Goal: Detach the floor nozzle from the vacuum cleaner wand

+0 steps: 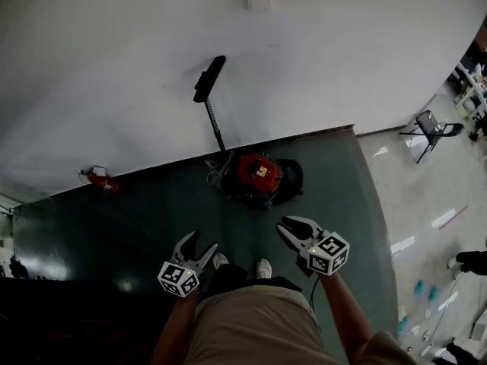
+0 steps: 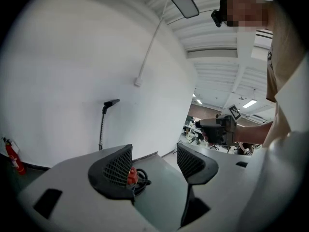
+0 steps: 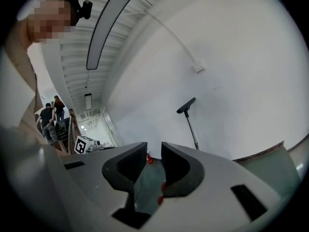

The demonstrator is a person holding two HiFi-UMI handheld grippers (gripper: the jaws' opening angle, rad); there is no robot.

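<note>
The vacuum wand (image 1: 215,124) leans upright against the white wall, its black floor nozzle (image 1: 209,78) at the top. The red and black vacuum body (image 1: 257,175) sits on the dark floor below it with its hose. Both grippers hover well short of it, above the person's shoes. My left gripper (image 1: 202,242) is open and empty; through its jaws I see the wand (image 2: 101,129), the nozzle (image 2: 111,102) and the red body (image 2: 132,176). My right gripper (image 1: 285,226) is shut on nothing, and in its view the nozzle (image 3: 186,106) stands far ahead.
A red fire extinguisher (image 1: 103,181) lies by the wall at the left. A folding chair (image 1: 430,128) stands on the light floor at the right. A wall box (image 1: 259,1) with conduit is above the wand. People stand far off at the left of the right gripper view.
</note>
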